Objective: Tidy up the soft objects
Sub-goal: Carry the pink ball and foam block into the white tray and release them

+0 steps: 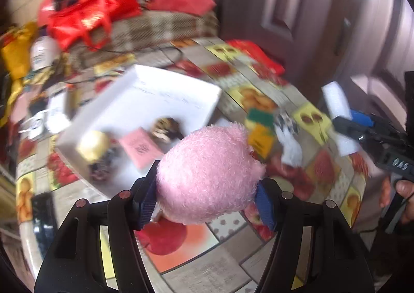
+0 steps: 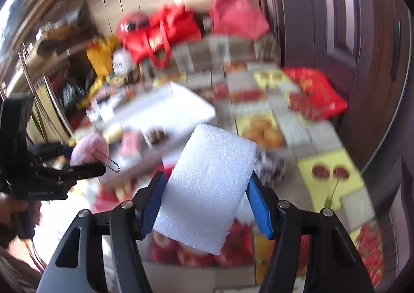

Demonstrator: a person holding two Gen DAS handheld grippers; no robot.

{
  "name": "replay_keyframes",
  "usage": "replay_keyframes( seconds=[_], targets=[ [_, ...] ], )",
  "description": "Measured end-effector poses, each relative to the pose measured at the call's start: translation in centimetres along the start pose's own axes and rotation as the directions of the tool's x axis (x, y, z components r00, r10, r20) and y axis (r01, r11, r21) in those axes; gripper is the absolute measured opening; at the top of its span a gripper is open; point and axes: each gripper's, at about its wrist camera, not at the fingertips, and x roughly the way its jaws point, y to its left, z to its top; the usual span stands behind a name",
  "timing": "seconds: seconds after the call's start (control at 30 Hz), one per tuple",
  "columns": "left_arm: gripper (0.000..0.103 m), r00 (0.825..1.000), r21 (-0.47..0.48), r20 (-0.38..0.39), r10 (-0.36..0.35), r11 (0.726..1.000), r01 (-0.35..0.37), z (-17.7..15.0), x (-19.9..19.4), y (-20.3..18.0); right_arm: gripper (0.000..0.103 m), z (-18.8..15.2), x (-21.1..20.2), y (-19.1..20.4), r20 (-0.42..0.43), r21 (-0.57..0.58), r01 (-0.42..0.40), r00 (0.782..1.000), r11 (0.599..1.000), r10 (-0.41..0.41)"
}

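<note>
My left gripper (image 1: pixel 207 202) is shut on a pink plush ball (image 1: pixel 207 174), held above the table in front of a white tray (image 1: pixel 165 96). It also shows in the right wrist view (image 2: pixel 89 152), with a bead chain hanging from it. My right gripper (image 2: pixel 207 205) is shut on a white foam block (image 2: pixel 207 187), above the table right of the tray (image 2: pixel 186 106). The foam block also shows at the right of the left wrist view (image 1: pixel 336 104). In the tray lie a yellow soft ball (image 1: pixel 93 145), a pink pad (image 1: pixel 141 147) and a brown patterned piece (image 1: pixel 165 128).
On the fruit-print tablecloth (image 1: pixel 233 262) lie a green and yellow sponge (image 1: pixel 260 132) and a black-and-white soft item (image 1: pixel 288 137). Red bags (image 1: pixel 90 16), a yellow bag (image 1: pixel 15 55) and a white bottle (image 1: pixel 42 52) crowd the far side. A red packet (image 2: pixel 315 94) lies near a dark door (image 2: pixel 336 21).
</note>
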Motion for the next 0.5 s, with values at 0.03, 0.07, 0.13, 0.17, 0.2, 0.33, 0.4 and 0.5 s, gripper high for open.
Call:
replay_keyframes(
  seconds=[0.03, 0.07, 0.13, 0.17, 0.2, 0.33, 0.4, 0.5],
  targets=[
    [0.065, 1.000, -0.015, 0.012, 0.014, 1.000, -0.013, -0.1, -0.5, 0.3, 0.062, 0.5, -0.4, 0.1, 0.020, 0.003, -0.007, 1.000, 1.000, 0.007],
    [0.065, 0.999, -0.030, 0.019, 0.029, 0.999, -0.028, -0.3, -1.0, 0.7, 0.062, 1.3, -1.0, 0.2, 0.046, 0.006, -0.020, 0.999, 1.000, 0.019],
    [0.065, 0.999, -0.054, 0.022, 0.049, 0.997, -0.048, -0.6, -1.4, 1.6, 0.062, 2.2, -1.2, 0.5, 0.067, 0.004, -0.034, 0.997, 0.999, 0.033],
    [0.065, 0.998, -0.069, 0.022, 0.058, 0.996, -0.057, -0.7, -1.5, 2.0, 0.062, 2.5, -1.3, 0.8, 0.075, 0.000, -0.040, 0.996, 0.999, 0.040],
    [0.065, 0.998, -0.081, 0.024, 0.066, 0.995, -0.064, -0.8, -1.6, 2.2, 0.062, 2.7, -1.3, 0.9, 0.077, -0.003, -0.045, 0.996, 0.999, 0.045],
    [0.065, 0.996, -0.122, 0.039, 0.081, 0.990, -0.075, -1.4, -2.4, 3.4, 0.062, 2.7, -0.6, 1.5, 0.062, 0.002, -0.063, 0.996, 0.998, 0.063],
    [0.065, 0.995, -0.132, 0.042, 0.085, 0.988, -0.079, -1.6, -2.4, 3.6, 0.062, 2.6, -0.3, 1.9, 0.050, 0.001, -0.074, 0.996, 0.997, 0.074],
    [0.065, 0.996, -0.144, 0.047, 0.082, 0.987, -0.074, -1.8, -2.6, 3.8, 0.062, 2.5, -0.4, 2.3, 0.046, -0.011, -0.083, 0.995, 0.996, 0.083]
  ],
)
